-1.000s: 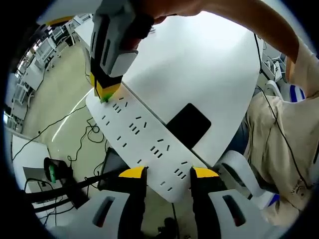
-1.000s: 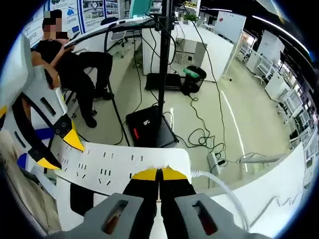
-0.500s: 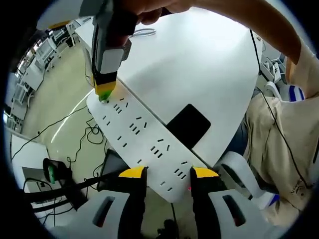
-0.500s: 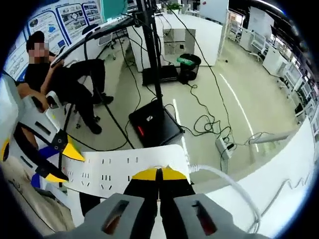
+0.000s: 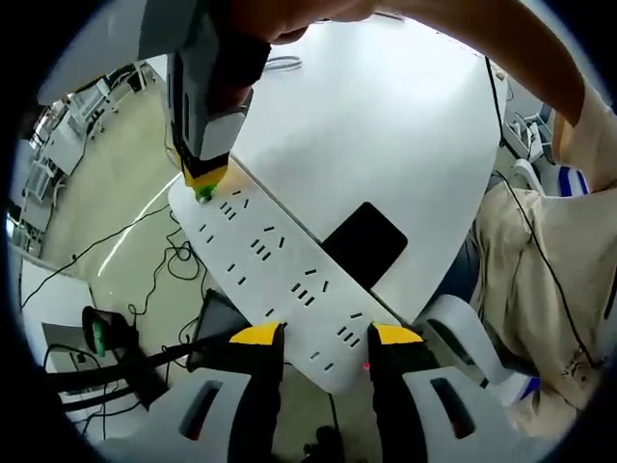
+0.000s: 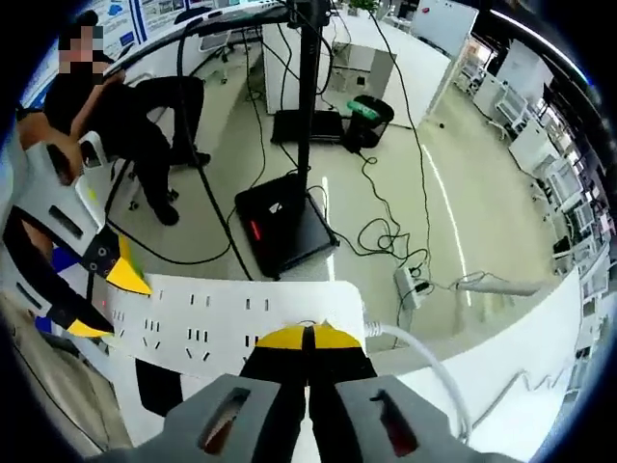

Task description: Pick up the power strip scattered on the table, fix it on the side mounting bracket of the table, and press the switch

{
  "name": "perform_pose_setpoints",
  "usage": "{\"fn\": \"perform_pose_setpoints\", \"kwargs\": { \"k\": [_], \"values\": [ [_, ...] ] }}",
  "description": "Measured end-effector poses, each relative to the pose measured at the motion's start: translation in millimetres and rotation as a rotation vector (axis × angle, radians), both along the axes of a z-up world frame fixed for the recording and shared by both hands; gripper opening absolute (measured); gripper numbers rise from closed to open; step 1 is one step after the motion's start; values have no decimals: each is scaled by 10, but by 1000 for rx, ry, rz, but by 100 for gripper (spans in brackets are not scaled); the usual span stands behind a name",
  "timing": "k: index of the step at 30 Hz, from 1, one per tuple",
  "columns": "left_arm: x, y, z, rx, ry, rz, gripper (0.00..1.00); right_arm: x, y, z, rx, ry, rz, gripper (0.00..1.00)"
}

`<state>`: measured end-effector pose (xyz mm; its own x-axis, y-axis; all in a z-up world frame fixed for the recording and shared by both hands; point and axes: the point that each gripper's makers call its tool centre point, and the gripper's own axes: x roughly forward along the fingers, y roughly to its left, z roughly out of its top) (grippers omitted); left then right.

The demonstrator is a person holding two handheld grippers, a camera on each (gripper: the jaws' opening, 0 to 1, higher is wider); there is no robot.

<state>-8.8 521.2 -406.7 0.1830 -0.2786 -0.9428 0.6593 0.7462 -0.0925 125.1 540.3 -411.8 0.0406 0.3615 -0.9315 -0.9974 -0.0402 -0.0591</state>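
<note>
Along the edge of the white table [image 5: 405,145] runs the power strip [image 5: 275,275], a long white bar with its socket face turned outward. In the left gripper view its long axis slants from the near end, low between that view's own jaws, up and to the left toward the far end. The left gripper [image 5: 313,338] has its yellow-tipped jaws spread on either side of the strip's near end, close against its two long edges; whether they press it I cannot tell. The right gripper [image 5: 204,183] comes down from the top of that view, held in a hand [image 5: 289,14], its jaws pressed together with the tip on the strip's far end.

From the right gripper view the strip [image 6: 222,323] lies crosswise, just beyond the touching yellow tips of the right gripper [image 6: 308,337], and the left gripper [image 6: 101,299] straddles its other end at the left. A white cable [image 6: 424,371] leaves the strip's end beside the right gripper and curves down to the right. A black patch [image 5: 364,241] sits on the table just beside the strip. Beyond it, on the floor, stand a black stand base [image 6: 284,227] and loose cables [image 6: 371,241], and a seated person [image 6: 135,116] is at the upper left.
</note>
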Motion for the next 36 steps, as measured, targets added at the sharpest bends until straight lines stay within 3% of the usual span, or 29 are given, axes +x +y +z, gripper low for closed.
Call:
{"fn": "perform_pose_setpoints", "kwargs": {
  "k": [10, 17, 22, 36],
  "values": [
    [1, -2, 6, -6, -10, 1, 39, 8, 12, -4, 25, 41, -30, 0],
    [-2, 1, 7, -9, -16, 2, 39, 36, 68, -4, 9, 12, -14, 0],
    [-6, 1, 7, -11, -24, 1, 39, 64, 83, 3, 32, 44, -34, 0],
    [-13, -4, 2, 22, 5, -2, 39, 50, 127, 49, 53, 28, -34, 0]
  ]
}}
